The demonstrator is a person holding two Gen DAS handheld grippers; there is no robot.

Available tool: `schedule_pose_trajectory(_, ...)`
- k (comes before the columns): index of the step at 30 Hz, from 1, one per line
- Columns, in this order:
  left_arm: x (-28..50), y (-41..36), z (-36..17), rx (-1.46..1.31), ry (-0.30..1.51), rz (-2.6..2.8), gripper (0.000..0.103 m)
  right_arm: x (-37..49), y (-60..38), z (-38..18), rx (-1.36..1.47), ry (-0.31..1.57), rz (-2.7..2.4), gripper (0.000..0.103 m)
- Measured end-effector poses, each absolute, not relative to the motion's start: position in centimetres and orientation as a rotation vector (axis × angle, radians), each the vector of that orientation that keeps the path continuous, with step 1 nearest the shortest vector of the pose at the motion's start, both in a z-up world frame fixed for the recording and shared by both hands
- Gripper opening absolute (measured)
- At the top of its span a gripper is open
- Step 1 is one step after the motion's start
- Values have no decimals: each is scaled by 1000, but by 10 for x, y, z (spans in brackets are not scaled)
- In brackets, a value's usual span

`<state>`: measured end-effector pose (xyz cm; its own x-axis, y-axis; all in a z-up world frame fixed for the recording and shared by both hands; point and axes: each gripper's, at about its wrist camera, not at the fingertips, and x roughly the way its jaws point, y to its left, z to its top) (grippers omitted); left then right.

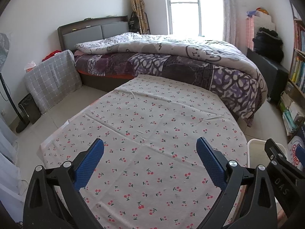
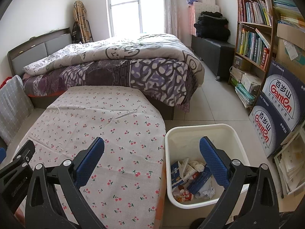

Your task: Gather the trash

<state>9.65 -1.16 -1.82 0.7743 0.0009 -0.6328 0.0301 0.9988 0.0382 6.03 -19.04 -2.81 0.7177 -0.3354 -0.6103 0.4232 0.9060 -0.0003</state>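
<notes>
A white waste bin [image 2: 236,133] stands on the floor just right of a table under a cherry-print cloth [image 2: 95,118]. Inside it lie crumpled papers, wrappers and small cartons [image 2: 190,181]. My right gripper [image 2: 151,145] is open and holds nothing; its right finger hangs over the bin and its left finger over the table edge. My left gripper [image 1: 150,147] is open too, above the cherry-print cloth [image 1: 152,118], with nothing between its blue pads. The bin's white rim [image 1: 253,143] shows at the right of the left wrist view, partly behind the other gripper's black frame.
A bed with a purple patterned quilt [image 2: 118,64] runs behind the table. A bookshelf [image 2: 253,28], stacked blue water cartons [image 2: 280,105] and piles of books line the right wall. A checked cushion [image 1: 51,78] and a black fan stand [image 1: 11,99] are at the left.
</notes>
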Motion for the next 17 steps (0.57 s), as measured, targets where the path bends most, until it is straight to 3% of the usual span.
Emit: schedule_pose_trajectory(17, 102, -5, -23, 8, 734, -19, 94, 60, -191, -29, 144, 649, -420, 96)
